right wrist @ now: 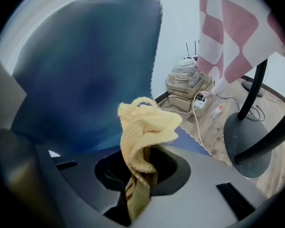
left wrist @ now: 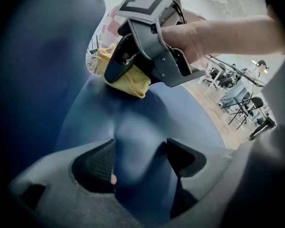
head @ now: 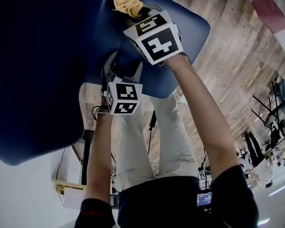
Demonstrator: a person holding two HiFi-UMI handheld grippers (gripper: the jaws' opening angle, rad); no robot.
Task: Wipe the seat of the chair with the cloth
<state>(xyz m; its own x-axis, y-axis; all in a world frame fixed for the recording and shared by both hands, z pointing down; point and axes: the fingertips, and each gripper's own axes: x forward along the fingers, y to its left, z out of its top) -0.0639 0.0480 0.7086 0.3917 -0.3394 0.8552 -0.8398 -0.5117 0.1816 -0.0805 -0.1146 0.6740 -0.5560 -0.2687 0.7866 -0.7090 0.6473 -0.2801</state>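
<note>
The blue chair seat point(head: 187, 32) and its backrest point(head: 38, 70) fill the upper left of the head view. My right gripper point(head: 135, 14) is shut on a crumpled yellow cloth point(head: 128, 3) and holds it low over the seat's rear, near the backrest. The cloth point(right wrist: 145, 127) sticks up out of that gripper point(right wrist: 142, 175) in front of the backrest point(right wrist: 85, 70). My left gripper point(head: 122, 72) is at the seat's front edge. There, its jaws point(left wrist: 140, 158) close on a bulge of the blue seat point(left wrist: 180, 113). The right gripper point(left wrist: 121, 68) and cloth point(left wrist: 126, 77) lie beyond.
A wooden floor point(head: 237, 65) lies under the chair, with the person's legs point(head: 147, 137) at its front. A dark round table base point(right wrist: 249, 146), a red-and-white checked cloth point(right wrist: 228, 32), a wire rack with cables point(right wrist: 185, 82) and distant chairs point(left wrist: 242, 103) stand nearby.
</note>
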